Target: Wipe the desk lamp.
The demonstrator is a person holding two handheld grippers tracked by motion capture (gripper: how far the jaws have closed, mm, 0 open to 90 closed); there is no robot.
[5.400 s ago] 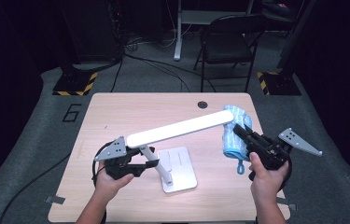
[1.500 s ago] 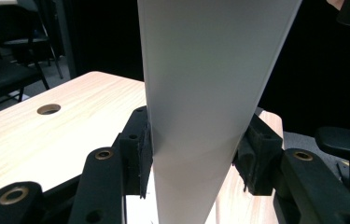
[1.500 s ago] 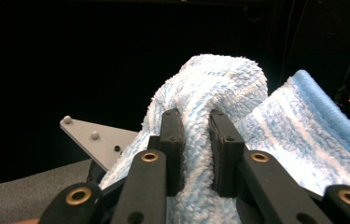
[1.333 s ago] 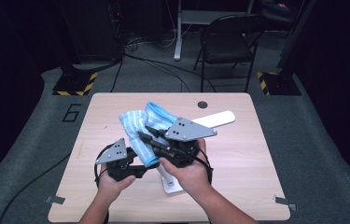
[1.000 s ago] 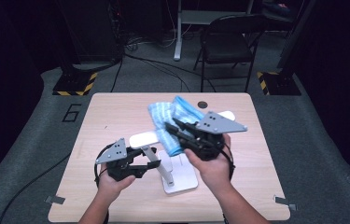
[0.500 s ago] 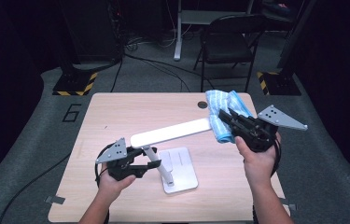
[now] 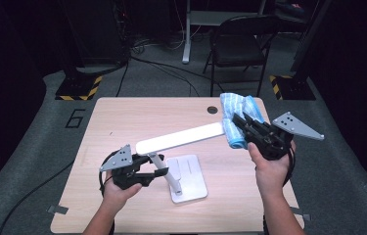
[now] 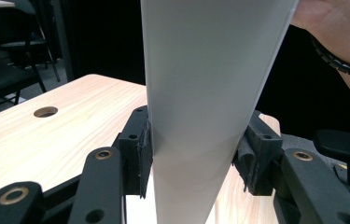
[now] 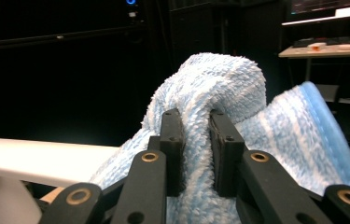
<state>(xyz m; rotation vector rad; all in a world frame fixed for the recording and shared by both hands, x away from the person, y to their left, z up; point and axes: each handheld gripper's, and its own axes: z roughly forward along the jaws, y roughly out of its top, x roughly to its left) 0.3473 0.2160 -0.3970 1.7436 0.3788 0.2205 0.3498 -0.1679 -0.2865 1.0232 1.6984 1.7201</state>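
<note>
1. Closest to the person, the left gripper (image 7: pixel 139 169) has its fingers (image 8: pixel 141 158) clamped on both edges of the lamp head (image 7: pixel 178 138), the long flat white bar, right at the end above the post. In the left gripper view the pads press the bar's two sides with nothing slack, so that's a firm squeeze on a wide thing.

2. The lamp base (image 7: pixel 188 178) sits flat on the surface (image 7: pixel 122 122), just beside that hand. My guess is the base carries most of the weight, while the bar is light, stiff and smooth plastic. It looks slippery, so gripping it across the narrow width near the joint seems smart: less leverage there, and less chance of it twisting out.

3. Farther out, the right gripper (image 7: pixel 242 123) is at the bar's free end with its fingers (image 9: pixel 171 140) pinched tight on a bunched fold of the blue striped towel (image 7: pixel 237 110). The towel hangs around the fingers and rests at or against the bar's tip. I can't tell if it's actually pressing.

4. The towel is fluffy terry, so soft, floppy and light. It won't slip, but a pinch on one fold lets the rest droop, so grabbing a thick bunch like this is probably the way to go.
</note>
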